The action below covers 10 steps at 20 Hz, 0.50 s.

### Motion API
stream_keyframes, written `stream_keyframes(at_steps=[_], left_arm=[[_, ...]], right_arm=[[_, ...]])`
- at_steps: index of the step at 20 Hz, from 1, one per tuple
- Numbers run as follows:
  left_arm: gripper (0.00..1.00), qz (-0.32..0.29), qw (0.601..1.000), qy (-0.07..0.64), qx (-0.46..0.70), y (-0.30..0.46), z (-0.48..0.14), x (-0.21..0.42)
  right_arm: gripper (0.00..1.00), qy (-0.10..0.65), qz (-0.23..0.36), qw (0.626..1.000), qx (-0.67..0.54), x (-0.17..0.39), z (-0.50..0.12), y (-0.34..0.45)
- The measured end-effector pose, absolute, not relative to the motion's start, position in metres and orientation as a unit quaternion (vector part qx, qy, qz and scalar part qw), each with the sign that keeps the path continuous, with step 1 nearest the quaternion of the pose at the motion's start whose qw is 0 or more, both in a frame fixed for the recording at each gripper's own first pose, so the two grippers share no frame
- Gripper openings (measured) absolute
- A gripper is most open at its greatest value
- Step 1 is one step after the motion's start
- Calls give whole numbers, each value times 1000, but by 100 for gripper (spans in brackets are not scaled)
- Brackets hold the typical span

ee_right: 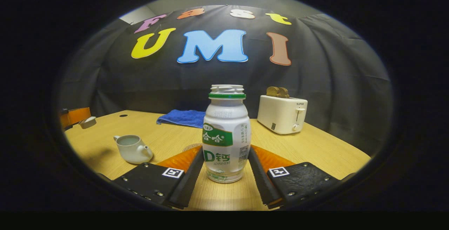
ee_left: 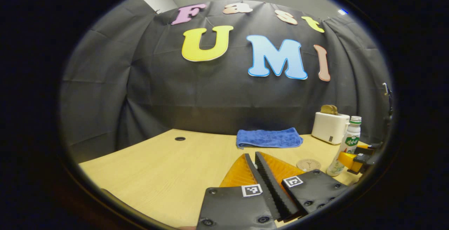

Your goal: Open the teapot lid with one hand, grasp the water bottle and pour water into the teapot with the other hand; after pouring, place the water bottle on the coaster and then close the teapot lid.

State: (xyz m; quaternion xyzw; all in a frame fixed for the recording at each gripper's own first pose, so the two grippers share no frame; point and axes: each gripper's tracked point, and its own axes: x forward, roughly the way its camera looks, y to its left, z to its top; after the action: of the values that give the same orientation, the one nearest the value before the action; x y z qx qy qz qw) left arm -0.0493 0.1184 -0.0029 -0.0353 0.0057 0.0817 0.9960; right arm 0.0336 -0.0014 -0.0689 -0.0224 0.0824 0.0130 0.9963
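Wooden surface [ee_right: 315, 149] carries everything. Toaster [ee_right: 282, 114] w/ bread in its slots stands near the far right edge; blue towel [ee_right: 182, 117] lies folded along the far edge, left of the toaster. Water bottle [ee_right: 226, 133] stands upright at the near-middle of the surface, cap off, mouth open. Right gripper [ee_right: 225, 168] brackets it low down, one finger each side, right at the bottle walls; can't tell if both actually press. Coaster [ee_right: 192, 147] lies just behind the bottle, mostly hidden by the gripper finger. Teapot [ee_right: 132, 148] sits toward the near left edge, lid off, nothing between it and the bottle. Small lid [ee_right: 87, 122] is held up at the far left. Left gripper [ee_left: 253, 161] is clenched, fingertips meeting; can't make out the lid between them in its own view.
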Motion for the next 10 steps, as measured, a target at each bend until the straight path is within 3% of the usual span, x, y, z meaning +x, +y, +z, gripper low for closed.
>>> stream_keyframes(at_steps=[10], left_arm=[[9,82,995,10,-49,130,-12,-49]], right_arm=[[68,83,11,994,-68,35,-66,1]])
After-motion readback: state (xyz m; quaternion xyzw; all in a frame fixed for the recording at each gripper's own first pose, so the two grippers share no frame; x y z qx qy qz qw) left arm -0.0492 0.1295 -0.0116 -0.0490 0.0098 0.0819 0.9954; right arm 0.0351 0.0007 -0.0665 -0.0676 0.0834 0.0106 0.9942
